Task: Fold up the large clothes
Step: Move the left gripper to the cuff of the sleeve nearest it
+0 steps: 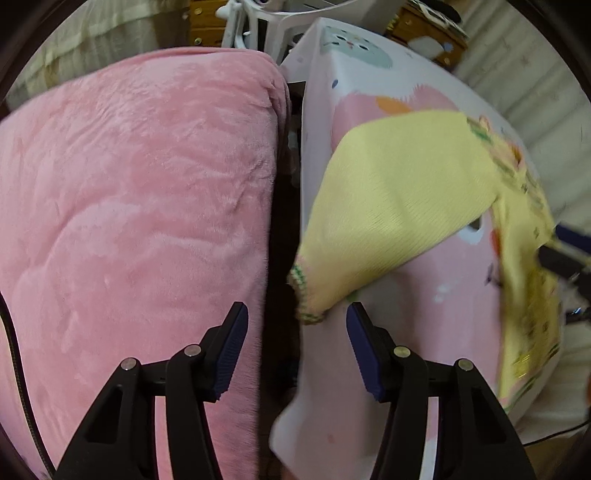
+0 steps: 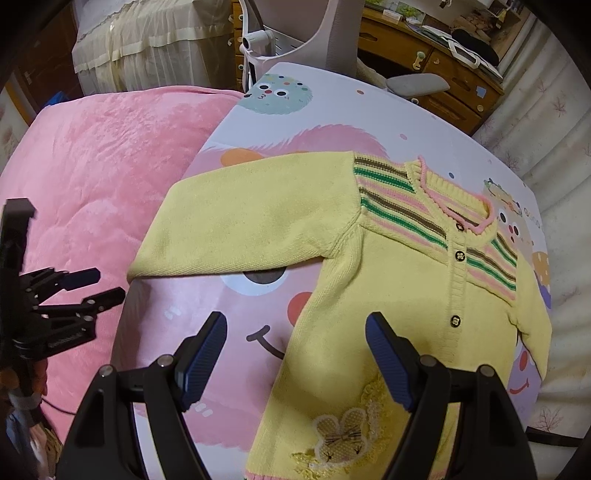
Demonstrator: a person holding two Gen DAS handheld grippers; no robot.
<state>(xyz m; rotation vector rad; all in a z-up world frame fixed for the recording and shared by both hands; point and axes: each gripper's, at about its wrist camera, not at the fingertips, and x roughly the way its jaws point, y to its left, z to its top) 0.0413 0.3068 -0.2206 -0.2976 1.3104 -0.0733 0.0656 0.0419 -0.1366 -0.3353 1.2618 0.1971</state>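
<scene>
A yellow knitted cardigan [image 2: 406,295] with striped shoulders, buttons and a rabbit patch lies flat, front up, on a table with a cartoon-print cloth [image 2: 229,332]. Its left sleeve [image 2: 236,225] stretches out toward the table's left edge. In the left wrist view the sleeve [image 1: 399,199] ends in a striped cuff [image 1: 306,295] at the table edge. My left gripper [image 1: 297,332] is open and empty, just short of the cuff; it also shows in the right wrist view [image 2: 96,286]. My right gripper [image 2: 295,347] is open and empty above the cardigan's lower left side.
A pink plush blanket [image 1: 140,221] lies on a bed left of the table, with a dark gap [image 1: 284,229] between them. A white chair [image 2: 332,33] and a wooden desk [image 2: 436,59] stand behind the table. Pale bedding [image 2: 561,258] lies at right.
</scene>
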